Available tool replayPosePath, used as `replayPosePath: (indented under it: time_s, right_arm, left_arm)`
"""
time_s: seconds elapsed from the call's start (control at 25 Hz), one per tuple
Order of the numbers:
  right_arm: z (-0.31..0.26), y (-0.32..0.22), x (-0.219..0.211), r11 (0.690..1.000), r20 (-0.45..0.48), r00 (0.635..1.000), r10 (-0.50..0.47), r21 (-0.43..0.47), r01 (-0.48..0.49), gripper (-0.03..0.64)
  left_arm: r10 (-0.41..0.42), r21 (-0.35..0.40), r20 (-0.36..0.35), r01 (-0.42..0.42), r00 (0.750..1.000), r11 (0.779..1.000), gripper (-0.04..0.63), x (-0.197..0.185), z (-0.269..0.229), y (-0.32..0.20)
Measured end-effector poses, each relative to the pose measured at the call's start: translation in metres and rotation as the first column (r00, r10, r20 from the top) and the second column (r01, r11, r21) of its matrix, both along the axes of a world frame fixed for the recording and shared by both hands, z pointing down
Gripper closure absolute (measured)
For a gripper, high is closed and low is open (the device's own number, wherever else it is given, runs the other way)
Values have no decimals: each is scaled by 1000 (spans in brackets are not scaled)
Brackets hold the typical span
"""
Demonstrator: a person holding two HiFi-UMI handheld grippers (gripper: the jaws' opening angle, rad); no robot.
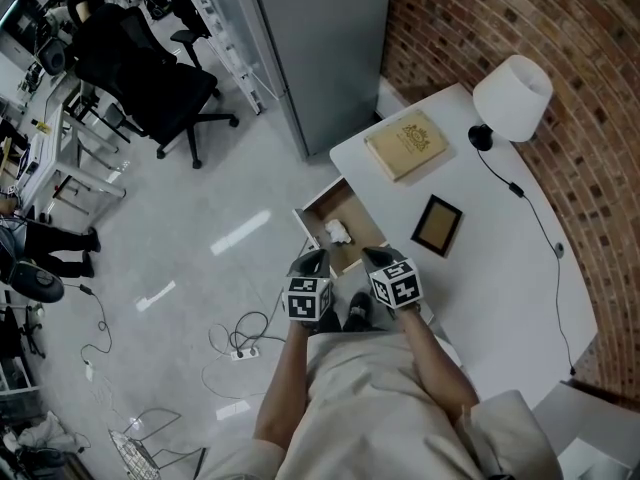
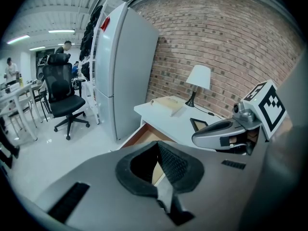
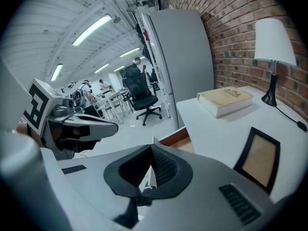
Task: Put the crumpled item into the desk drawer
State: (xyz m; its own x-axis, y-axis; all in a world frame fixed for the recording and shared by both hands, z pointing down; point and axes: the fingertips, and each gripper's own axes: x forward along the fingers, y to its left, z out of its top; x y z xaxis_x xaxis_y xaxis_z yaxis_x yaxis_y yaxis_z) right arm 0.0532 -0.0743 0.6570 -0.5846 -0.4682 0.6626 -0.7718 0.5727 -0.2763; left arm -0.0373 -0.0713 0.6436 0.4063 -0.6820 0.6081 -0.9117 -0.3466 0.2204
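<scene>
the crumpled item (image 1: 338, 231) lies in the open drawer (image 1: 343, 204); the left gripper (image 1: 312, 262) and right gripper (image 1: 378, 258) sit at its front, jaws together and empty, likely to push it shut.

crumpled item (image 1: 338, 231) white; desk (image 1: 500, 278) white; wall (image 1: 590, 158) red brick; book (image 1: 406, 145) tan; picture frame (image 1: 437, 225) black.

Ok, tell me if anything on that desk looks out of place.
The drawer stands open with the crumpled item inside it. The frame seems to lie flat on the desk rather than stand up. Nothing else stands out: no spill or damage shows.
</scene>
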Motion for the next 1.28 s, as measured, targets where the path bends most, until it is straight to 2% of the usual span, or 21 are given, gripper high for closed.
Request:
replayPosePath:
  time_s: [1.28]
  right_arm:
    - [-1, 1, 1, 1000, -15, 1000, -7, 19, 7, 591]
  left_arm:
    - [4, -13, -2, -4, 1000, 1000, 578, 0, 7, 7]
